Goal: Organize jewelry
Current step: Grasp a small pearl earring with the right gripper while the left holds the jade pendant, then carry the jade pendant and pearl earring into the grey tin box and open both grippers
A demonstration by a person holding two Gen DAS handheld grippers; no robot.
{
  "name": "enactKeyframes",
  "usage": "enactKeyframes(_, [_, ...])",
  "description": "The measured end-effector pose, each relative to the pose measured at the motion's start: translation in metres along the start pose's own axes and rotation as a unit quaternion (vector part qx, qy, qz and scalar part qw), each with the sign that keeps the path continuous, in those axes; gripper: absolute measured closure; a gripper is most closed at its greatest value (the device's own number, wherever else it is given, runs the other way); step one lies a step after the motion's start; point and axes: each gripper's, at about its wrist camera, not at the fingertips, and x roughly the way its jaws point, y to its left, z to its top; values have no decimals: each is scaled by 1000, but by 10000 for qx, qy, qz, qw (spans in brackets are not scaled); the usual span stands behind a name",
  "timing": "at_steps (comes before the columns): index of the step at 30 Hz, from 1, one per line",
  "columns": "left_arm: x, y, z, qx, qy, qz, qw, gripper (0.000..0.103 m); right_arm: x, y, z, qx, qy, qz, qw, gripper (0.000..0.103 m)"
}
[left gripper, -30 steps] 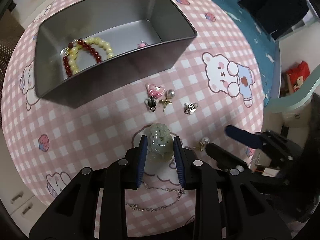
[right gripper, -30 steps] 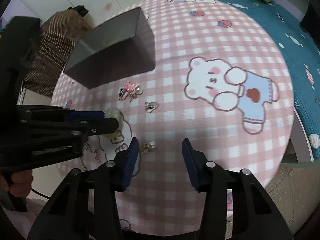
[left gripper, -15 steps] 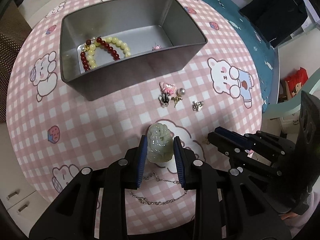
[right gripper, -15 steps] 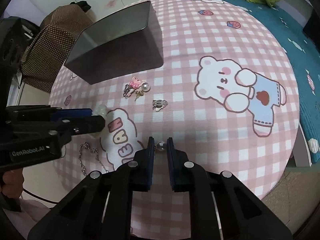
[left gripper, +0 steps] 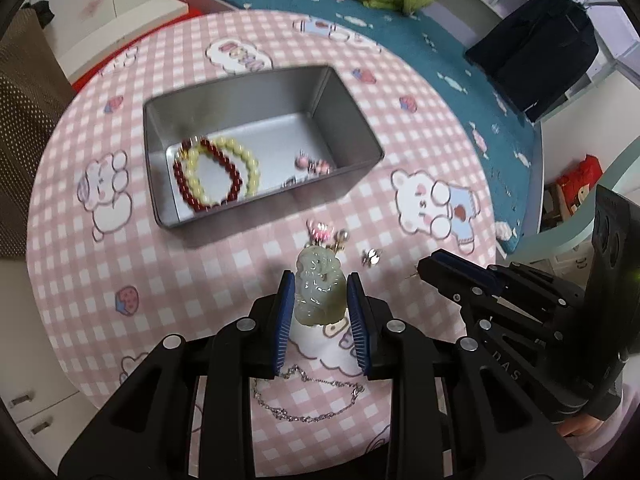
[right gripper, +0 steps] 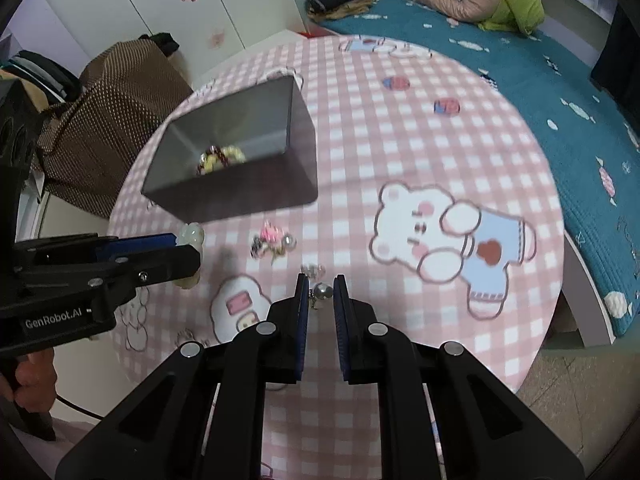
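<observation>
My left gripper (left gripper: 320,278) is shut on a pale green jade pendant (left gripper: 320,294) and holds it above the pink checked tablecloth, just short of the grey metal tin (left gripper: 360,168). Red and yellow bead bracelets (left gripper: 216,176) and a small pink piece (left gripper: 310,165) lie inside the tin. My right gripper (right gripper: 321,285) is shut on a pearl earring (right gripper: 322,291), lifted off the cloth. A pink charm (right gripper: 272,238) and a silver earring (right gripper: 312,269) lie loose between tin and grippers. A silver chain (left gripper: 308,398) lies under the left gripper. The right gripper (left gripper: 432,270) also shows at the right of the left wrist view.
The round table's edge (right gripper: 552,320) drops off at the right toward a bed with a teal cover (right gripper: 540,80). A brown dotted bag (right gripper: 120,112) stands behind the tin at the left. A black garment (left gripper: 536,48) hangs beyond the table.
The right gripper closed on the pearl earring and lifted it. The left gripper rose with the jade pendant, and the tin now shows more of its inside.
</observation>
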Motion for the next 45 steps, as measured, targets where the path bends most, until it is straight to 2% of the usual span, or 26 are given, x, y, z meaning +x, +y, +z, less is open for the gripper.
enactKeyframes(9, [-23,3,20,-212,-456,-44,9987,77,-21,13,35,-168,-475,202,9985,92])
enactKeyframes(14, [-24,8,31,-355,-534,-4,9979,77,-28,21,56,-314,-699,366,9964,92])
enactKeyframes(19, [-23,13,43,-484,-563,38,9972,77,-23,26,74,-442,-723,460,9953,92])
enactKeyframes(31, [-1,24,66,-644,-345,130,9972,77,11,28,105,-427,-500,665,9956,90])
enactKeyframes(34, [7,27,71,-683,-233,104,9973,77,18,24,107,-303,-376,638,9968,89])
enactKeyframes(43, [30,27,81,-630,52,-32,9980,77,16,4,109,9,-441,407,9982,89])
enactKeyframes(45, [37,26,83,-573,116,-16,9983,77,19,-1,107,74,-324,329,9989,88])
